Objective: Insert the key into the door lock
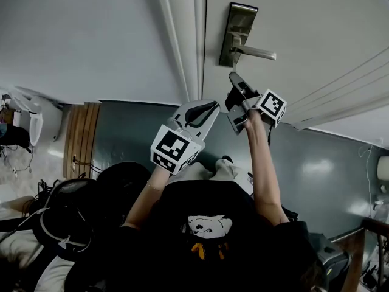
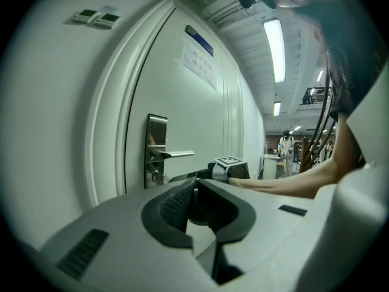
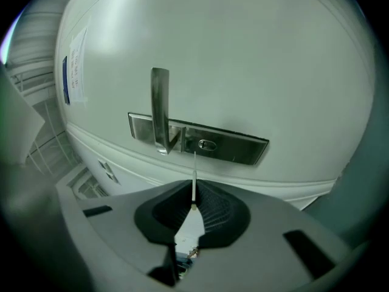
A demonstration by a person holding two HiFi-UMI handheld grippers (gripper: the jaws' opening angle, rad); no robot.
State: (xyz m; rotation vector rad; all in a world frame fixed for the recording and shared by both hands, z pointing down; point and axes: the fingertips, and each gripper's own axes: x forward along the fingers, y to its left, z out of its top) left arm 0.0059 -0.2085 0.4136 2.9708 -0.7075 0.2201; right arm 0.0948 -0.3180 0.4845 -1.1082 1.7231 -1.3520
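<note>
metal key (image 3: 194, 170) is pinched edge-on between the jaws of the right gripper (image 3: 193, 193), which is clenched on its lower end, with the thin blade sticking out past the pads. the tip sits just short of the keyhole (image 3: 207, 145) in the steel lock plate (image 3: 240, 149), slightly to one side of it, not inserted. the lever handle (image 3: 160, 105) is on the same plate, beside the keyhole and apart from the key. in the head view the right gripper is raised to the white door (image 1: 304, 17), just under the handle, with the forearm (image 1: 265, 163) stretched out behind it. the left gripper (image 2: 196, 187) is nearer the body, off the door, roughly in line with the door frame (image 1: 182, 41). its jaws are pressed together with nothing between them. its own view looks along the door face: lock plate and handle ahead, and the right gripper's marker cube (image 2: 230, 162) just past its tips. grey-blue floor (image 1: 316, 163) below.
</note>
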